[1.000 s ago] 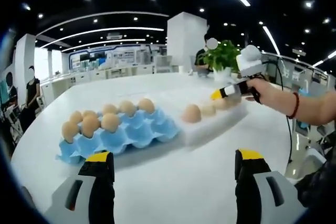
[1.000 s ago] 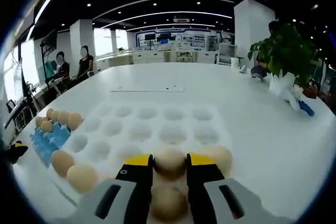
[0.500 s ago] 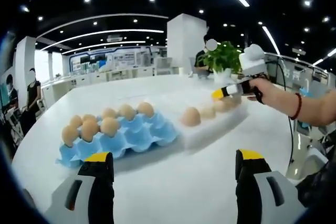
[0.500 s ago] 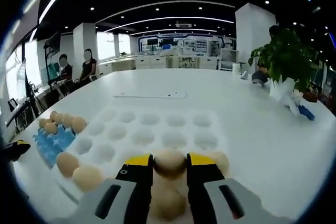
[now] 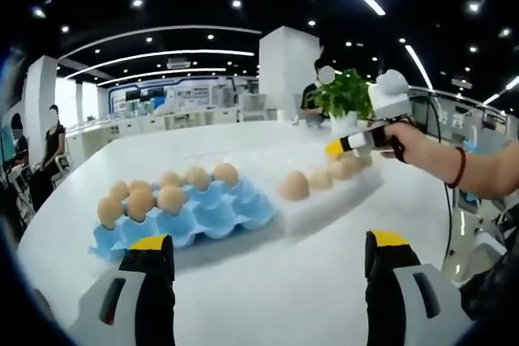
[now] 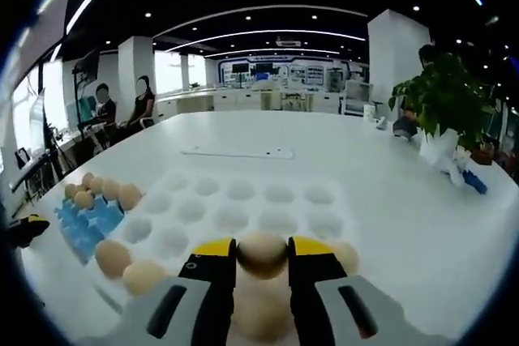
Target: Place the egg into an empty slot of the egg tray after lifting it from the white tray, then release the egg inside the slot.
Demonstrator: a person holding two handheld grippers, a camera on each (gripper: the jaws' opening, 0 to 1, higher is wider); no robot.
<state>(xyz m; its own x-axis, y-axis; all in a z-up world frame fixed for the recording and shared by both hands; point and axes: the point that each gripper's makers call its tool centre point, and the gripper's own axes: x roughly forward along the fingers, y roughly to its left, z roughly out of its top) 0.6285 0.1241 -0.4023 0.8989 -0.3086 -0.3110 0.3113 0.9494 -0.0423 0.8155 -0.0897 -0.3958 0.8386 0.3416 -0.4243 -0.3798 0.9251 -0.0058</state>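
Observation:
In the right gripper view my right gripper (image 6: 261, 254) is shut on a tan egg (image 6: 261, 252), held a little above the white tray (image 6: 243, 200). More eggs lie in the tray: one under the jaws (image 6: 259, 313), one to the right (image 6: 345, 255), two at the left (image 6: 113, 257). The blue egg tray (image 6: 85, 220) with several eggs sits at the far left. In the left gripper view my left gripper (image 5: 263, 269) stands open over the table, short of the blue egg tray (image 5: 219, 212). The right gripper (image 5: 357, 142) shows over the white tray (image 5: 324, 200).
The table (image 5: 268, 297) is white and round. A potted plant (image 6: 442, 107) stands at its far right side, and a flat white strip (image 6: 239, 152) lies beyond the white tray. A hand and forearm (image 5: 454, 164) hold the right gripper. People stand far off at the left.
The right gripper has lifted slightly with the egg; the white tray sits lower and farther beneath it. The left gripper has stayed nearly still.

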